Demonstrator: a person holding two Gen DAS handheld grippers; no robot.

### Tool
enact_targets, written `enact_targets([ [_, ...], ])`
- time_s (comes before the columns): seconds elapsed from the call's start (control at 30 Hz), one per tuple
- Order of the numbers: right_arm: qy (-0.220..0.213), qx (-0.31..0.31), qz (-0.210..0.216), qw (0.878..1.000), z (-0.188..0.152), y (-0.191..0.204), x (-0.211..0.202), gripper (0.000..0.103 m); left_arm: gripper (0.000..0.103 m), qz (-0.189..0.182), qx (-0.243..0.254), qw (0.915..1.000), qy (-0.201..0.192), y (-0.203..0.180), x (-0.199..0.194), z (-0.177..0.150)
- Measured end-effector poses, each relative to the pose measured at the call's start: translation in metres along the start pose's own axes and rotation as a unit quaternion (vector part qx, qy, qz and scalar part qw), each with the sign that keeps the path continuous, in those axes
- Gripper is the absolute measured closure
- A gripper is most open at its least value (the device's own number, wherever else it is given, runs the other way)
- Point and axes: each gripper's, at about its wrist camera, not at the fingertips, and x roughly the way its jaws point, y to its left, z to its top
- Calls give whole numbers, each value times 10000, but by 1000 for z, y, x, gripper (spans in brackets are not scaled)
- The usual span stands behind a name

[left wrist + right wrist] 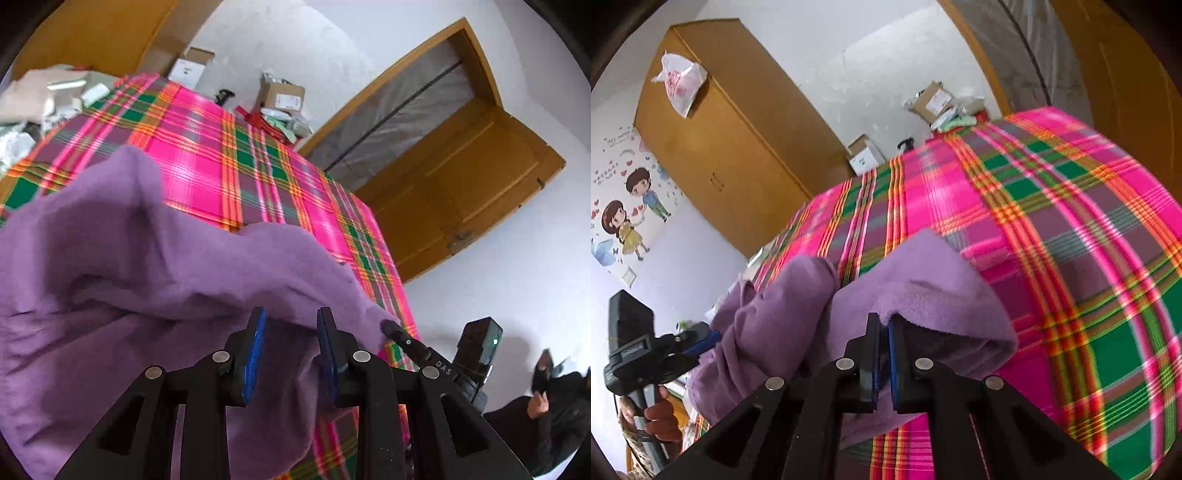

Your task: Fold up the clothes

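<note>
A purple garment (122,266) lies bunched on the near part of the plaid cloth (207,155), which covers a surface whose kind I cannot tell. The left claw (291,332) is released, its blue pads (255,354) spread apart above the garment's raised fold. The right claw (883,354) is clenched on the garment's edge, fabric pinched between its pads. Beyond the plaid cloth stand cardboard boxes (282,96) against the white wall.
</note>
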Motion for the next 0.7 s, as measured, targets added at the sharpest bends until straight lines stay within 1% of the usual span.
enact_targets([
  [0.07,-103,28,-62,9999,3,-2,-4,99,74,-100,-112,9998,140,2,13,4],
  [0.13,-267,30,-135,9995,6,-5,-11,99,74,-58,-293,9994,189,5,25,9],
  [0.23,-540,13,-278,9982,14,-9,-25,99,74,-127,-477,9986,206,7,33,14],
  [0.33,-760,23,-450,9961,23,-15,-36,99,74,-149,-442,9988,144,2,36,17],
  [0.37,-818,31,-511,9953,26,-17,-39,99,77,-147,-426,9989,130,1,37,18],
  [0.47,-937,94,-620,9936,32,-25,-46,99,77,-139,-411,9990,121,0,39,21],
  [0.5,-956,108,-652,9932,34,-27,-47,99,80,-129,-407,9990,103,1,38,20],
  [0.53,-975,113,-703,9927,35,-29,-47,99,90,-115,-393,9991,91,1,37,20],
  [0.57,-994,114,-740,9922,36,-30,-48,99,93,-85,-379,9992,75,0,37,21],
  [0.63,-1078,132,-813,9908,37,-32,-51,99,93,-51,-360,9993,12,0,37,23],
  [0.67,-1131,152,-847,9898,38,-33,-52,99,99,-42,-368,9993,-28,1,36,25],
  [0.7,-1181,177,-860,9891,39,-35,-55,99,99,-47,-382,9992,-82,1,34,27],
])
